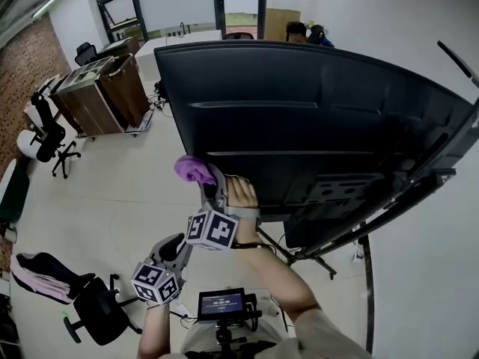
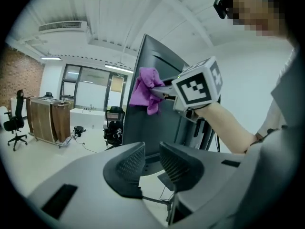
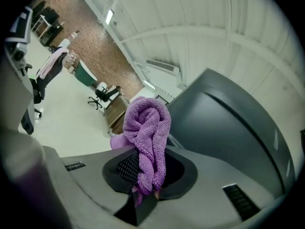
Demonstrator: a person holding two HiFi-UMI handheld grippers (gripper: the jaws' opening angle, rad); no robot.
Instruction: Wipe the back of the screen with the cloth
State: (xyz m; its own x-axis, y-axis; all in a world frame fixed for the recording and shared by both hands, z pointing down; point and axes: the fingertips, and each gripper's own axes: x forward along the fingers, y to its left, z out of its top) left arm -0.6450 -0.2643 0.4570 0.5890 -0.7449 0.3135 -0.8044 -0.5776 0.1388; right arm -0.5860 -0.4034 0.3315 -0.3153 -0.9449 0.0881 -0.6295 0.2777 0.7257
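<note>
Office space: pale floor, brick wall on the left, wooden cabinet (image 1: 101, 96) well behind. The screen (image 1: 314, 118) sits on its stand (image 1: 374, 215) with the dark back panel facing the person, so the surface to wipe is directly reachable. The right gripper (image 3: 147, 175) is raised at the panel's lower left part, with the cloth (image 3: 147, 132) out in front of it. My read is that the wad leads so fabric meets the panel, not the jaws. Right jaws are clamped on the purple cloth: a twisted fold runs down between the pads and the bulk bunches above the tips. The cloth is right at the panel near its left edge. I can't confirm contact from any view. The left gripper (image 2: 151, 163) hangs low, near the person's body and well clear of the screen. It looks parked to keep out of the wiping path. Its jaws are slightly apart with a narrow gap and nothing between them. Judgement: the wipe is at or near its start, and most of the back panel is yet to be covered.
</note>
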